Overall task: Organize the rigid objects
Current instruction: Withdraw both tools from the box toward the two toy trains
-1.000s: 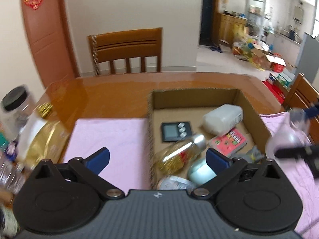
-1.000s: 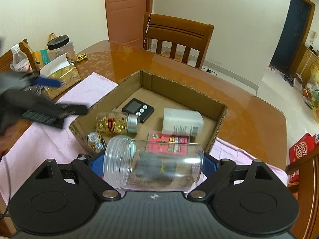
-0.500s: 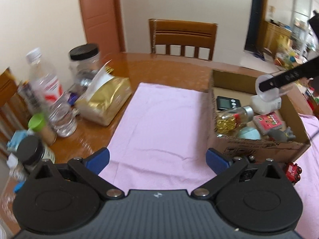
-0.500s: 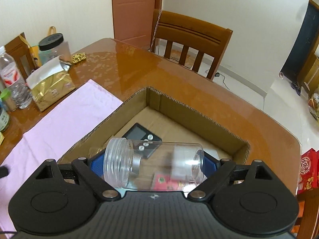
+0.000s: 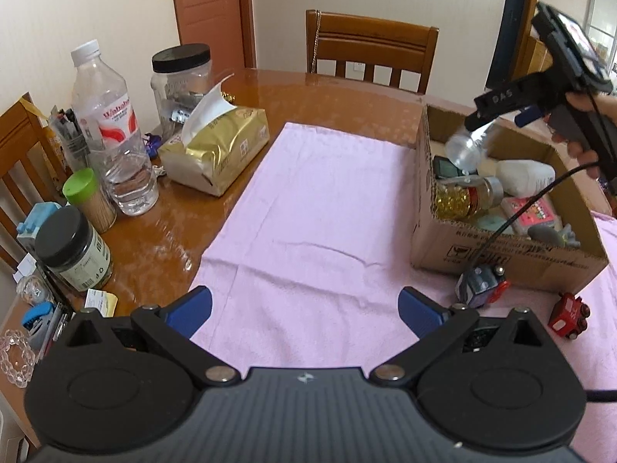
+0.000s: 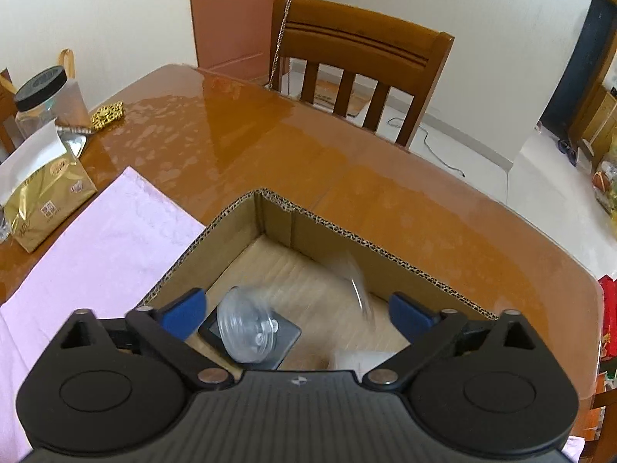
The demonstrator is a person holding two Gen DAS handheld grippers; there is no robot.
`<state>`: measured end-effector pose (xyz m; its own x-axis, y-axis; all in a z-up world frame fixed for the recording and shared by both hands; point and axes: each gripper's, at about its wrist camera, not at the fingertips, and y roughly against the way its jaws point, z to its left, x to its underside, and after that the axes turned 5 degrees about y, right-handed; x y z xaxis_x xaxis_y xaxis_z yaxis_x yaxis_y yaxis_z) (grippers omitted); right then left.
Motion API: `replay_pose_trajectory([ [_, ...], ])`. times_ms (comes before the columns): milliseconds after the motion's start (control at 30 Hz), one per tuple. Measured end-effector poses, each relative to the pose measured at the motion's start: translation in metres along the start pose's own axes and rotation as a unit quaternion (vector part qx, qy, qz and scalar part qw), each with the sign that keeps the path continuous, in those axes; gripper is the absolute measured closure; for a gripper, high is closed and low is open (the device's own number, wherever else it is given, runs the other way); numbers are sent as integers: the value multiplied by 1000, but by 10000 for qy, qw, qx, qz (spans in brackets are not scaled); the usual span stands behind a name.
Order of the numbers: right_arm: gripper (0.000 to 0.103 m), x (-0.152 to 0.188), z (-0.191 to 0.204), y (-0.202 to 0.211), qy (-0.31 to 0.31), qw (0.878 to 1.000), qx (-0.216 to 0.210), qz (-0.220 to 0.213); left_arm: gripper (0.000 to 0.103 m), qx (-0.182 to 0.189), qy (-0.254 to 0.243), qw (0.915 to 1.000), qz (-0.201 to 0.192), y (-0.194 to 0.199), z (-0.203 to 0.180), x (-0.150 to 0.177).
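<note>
— Where's the jar?

— My right gripper (image 6: 295, 314) has its jaws opening, and the clear jar (image 6: 246, 333) sits blurred between them, touching neither pad, over the cardboard box (image 6: 327, 223).

— And your left?

— My left gripper (image 5: 304, 306) hangs over the pink cloth (image 5: 316, 208) on the bench, jaws spread, nothing between them.

Bare pink cloth (image 5: 316, 231) between crowded bottles (image 5: 112, 131) and cardboard box (image 5: 501, 258).

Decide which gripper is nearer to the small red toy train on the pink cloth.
Left. The left gripper hovers over the pink cloth beside the red toy train; the right gripper is opening above the cardboard box.
</note>
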<state>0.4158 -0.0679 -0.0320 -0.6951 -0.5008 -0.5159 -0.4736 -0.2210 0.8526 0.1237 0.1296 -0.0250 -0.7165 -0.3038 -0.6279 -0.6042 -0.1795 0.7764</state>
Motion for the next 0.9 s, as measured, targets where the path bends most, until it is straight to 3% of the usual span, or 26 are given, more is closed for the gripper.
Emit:
replay_pose_trajectory([
  [400,0,29,3,66,77,9994,4,-344,1,142,-194,9997,-4,5,-9,-4],
  [700,0,90,14,126,31,9977,331,-597,1,316,-531,9981,-22,9,-25,-1],
  [900,0,151,21,148,-398,9948,652,-674,1,469,-684,9965,112,-1,-34,5],
])
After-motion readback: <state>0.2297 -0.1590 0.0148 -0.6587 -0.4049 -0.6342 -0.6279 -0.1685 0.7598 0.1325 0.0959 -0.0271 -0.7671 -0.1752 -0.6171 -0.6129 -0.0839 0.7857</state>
